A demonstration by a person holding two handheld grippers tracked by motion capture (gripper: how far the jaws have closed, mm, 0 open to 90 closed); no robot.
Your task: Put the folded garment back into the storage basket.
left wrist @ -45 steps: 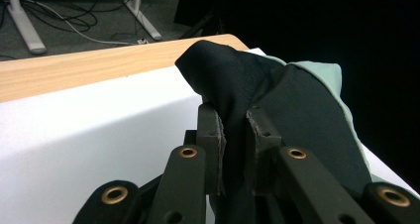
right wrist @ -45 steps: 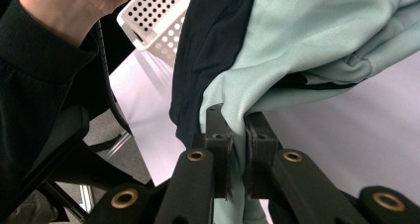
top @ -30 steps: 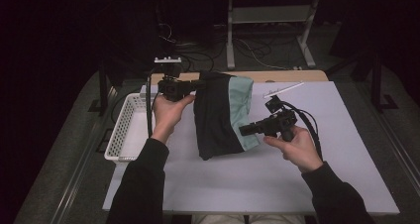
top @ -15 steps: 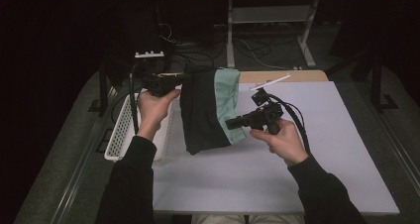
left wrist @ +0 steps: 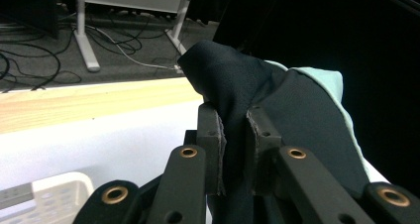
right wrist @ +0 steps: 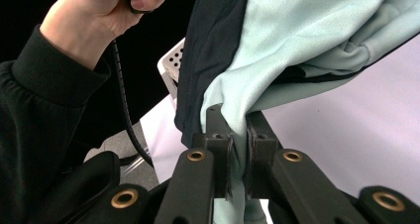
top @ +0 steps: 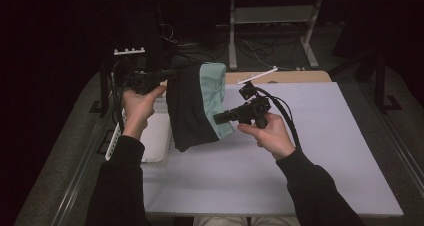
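Observation:
A garment [top: 192, 106], dark navy outside with a mint green lining, hangs in the air above the white table [top: 300, 161]. My left gripper [top: 167, 75] is shut on its upper left corner; in the left gripper view the navy garment [left wrist: 277, 110] is pinched between the jaws of the left gripper [left wrist: 236, 135]. My right gripper [top: 217, 118] is shut on the mint edge at the garment's lower right. In the right gripper view the mint cloth [right wrist: 297, 40] runs down between the jaws of the right gripper [right wrist: 239, 135].
A white perforated basket [top: 150, 136] sits on the table's left side, partly under the garment. A wooden strip [top: 280, 77] runs along the table's far edge, with a white stick [top: 257, 75] on it. Desk legs and cables [top: 260, 41] lie on the floor beyond.
Both hands have carried the garment to the left, over the basket, and lifted it higher. It now hangs more bunched between the two grippers.

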